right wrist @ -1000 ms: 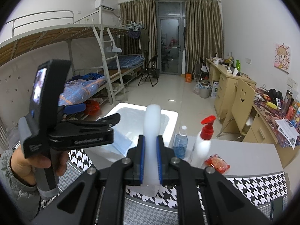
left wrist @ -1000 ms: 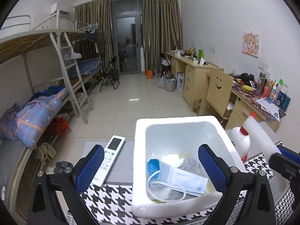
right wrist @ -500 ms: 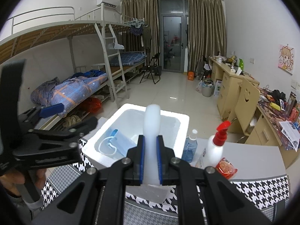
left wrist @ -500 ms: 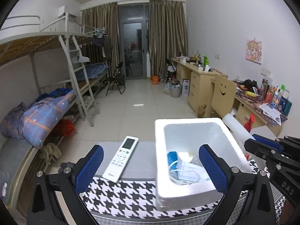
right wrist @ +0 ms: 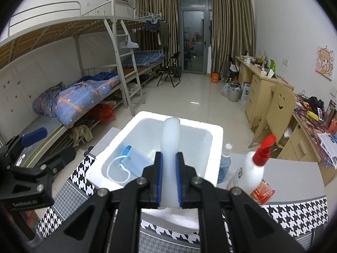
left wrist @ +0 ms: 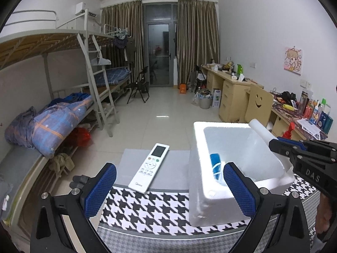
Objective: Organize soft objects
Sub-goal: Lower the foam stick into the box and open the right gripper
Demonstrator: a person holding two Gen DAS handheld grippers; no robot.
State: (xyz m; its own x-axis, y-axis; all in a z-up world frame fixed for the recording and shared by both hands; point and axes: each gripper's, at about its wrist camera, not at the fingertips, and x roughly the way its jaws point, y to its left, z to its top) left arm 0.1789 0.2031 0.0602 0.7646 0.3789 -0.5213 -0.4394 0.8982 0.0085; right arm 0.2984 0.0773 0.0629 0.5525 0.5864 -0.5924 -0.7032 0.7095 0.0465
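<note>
- The right hand-held gripper (right wrist: 169, 181) is pinched on a white foam roll (right wrist: 171, 139), held above the foam box (right wrist: 212, 147).
- The left hand-held gripper (left wrist: 168, 186) is spread and holds nothing, hovering near the remote (left wrist: 150, 167) over the counter (left wrist: 147, 206).
- The roll should be lowered beside the face mask (right wrist: 134, 161) before release.

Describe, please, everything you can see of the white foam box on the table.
The white foam box is an open, lidless rectangular container with thick, rounded walls, seemingly polystyrene. It sits upright on the houndstooth-patterned table. Inside lies a blue face mask with white loops. The right gripper holds a white roll above it.
</note>
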